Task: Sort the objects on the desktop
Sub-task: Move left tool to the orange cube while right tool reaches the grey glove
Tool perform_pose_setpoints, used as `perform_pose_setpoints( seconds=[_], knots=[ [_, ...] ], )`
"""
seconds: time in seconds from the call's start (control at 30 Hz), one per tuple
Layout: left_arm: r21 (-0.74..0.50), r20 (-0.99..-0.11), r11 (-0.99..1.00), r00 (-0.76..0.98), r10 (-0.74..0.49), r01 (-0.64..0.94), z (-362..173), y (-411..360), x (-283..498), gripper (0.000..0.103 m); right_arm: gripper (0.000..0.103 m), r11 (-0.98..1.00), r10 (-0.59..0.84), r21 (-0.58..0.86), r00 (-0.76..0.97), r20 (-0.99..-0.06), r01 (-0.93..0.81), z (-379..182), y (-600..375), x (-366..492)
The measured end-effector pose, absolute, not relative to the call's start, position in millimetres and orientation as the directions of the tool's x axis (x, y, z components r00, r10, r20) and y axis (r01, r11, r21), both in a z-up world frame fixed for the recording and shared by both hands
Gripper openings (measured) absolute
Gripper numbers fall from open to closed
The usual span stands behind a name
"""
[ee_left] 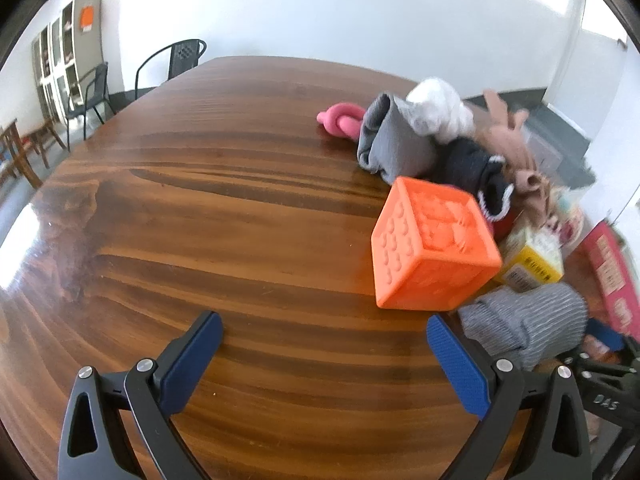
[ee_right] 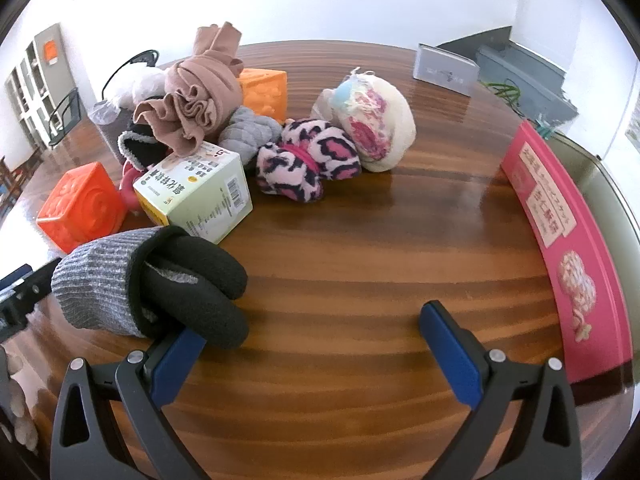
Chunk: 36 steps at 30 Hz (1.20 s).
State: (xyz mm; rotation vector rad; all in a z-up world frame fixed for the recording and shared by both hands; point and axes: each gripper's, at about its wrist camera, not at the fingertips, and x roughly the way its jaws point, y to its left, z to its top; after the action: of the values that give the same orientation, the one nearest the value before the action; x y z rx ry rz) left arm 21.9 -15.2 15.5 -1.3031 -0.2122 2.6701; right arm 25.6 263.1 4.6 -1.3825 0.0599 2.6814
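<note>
My left gripper point(ee_left: 324, 328) is open and empty above the wooden table point(ee_left: 224, 208). An orange cube point(ee_left: 432, 248) lies ahead to its right, beside a grey ribbed sock roll point(ee_left: 528, 324). My right gripper point(ee_right: 312, 320) is open and empty; its left finger touches the grey and black sock roll point(ee_right: 152, 280). Ahead of it lie a white and yellow carton point(ee_right: 196, 196), a pink leopard sock roll point(ee_right: 308, 160), a cream floral sock roll point(ee_right: 372, 120), a brown stocking bundle point(ee_right: 200, 96), a grey quilted roll point(ee_right: 248, 132) and two orange cubes point(ee_right: 84, 208) point(ee_right: 266, 90).
A pink box point(ee_right: 568, 248) stands along the table's right edge. A grey card box point(ee_right: 444, 68) sits at the far right. A pink ring toy point(ee_left: 340, 118), grey cloth point(ee_left: 392, 140) and a white bundle point(ee_left: 436, 108) lie farther back. Chairs point(ee_left: 92, 96) stand beyond the table.
</note>
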Motion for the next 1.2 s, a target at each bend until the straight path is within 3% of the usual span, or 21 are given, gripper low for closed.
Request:
perform_pose_setpoints(
  seconds=[0.37,0.53,0.9,1.2],
  knots=[
    [-0.145,-0.715,-0.976,-0.664,0.218,-0.165,35,5,46,0.103,0.103,-0.995,0.072,-0.015,-0.58,-0.812,-0.103,3,261,35],
    [-0.129,-0.724,-0.98,-0.661,0.196,-0.149,31,5,38,0.103,0.103,-0.992,-0.024,0.096,-0.606,-0.795,-0.086,10,266,46],
    [-0.101,-0.717,-0.974,-0.663,0.212,-0.203,35,25,36,0.103,0.103,-0.987,-0.067,0.159,-0.811,-0.582,-0.032,55,266,87],
    [-0.062,-0.73,-0.977,-0.659,0.182,-0.202,40,48,9,0.103,0.103,-0.969,-0.094,0.24,-0.828,-0.553,-0.051,61,283,90]
  ],
)
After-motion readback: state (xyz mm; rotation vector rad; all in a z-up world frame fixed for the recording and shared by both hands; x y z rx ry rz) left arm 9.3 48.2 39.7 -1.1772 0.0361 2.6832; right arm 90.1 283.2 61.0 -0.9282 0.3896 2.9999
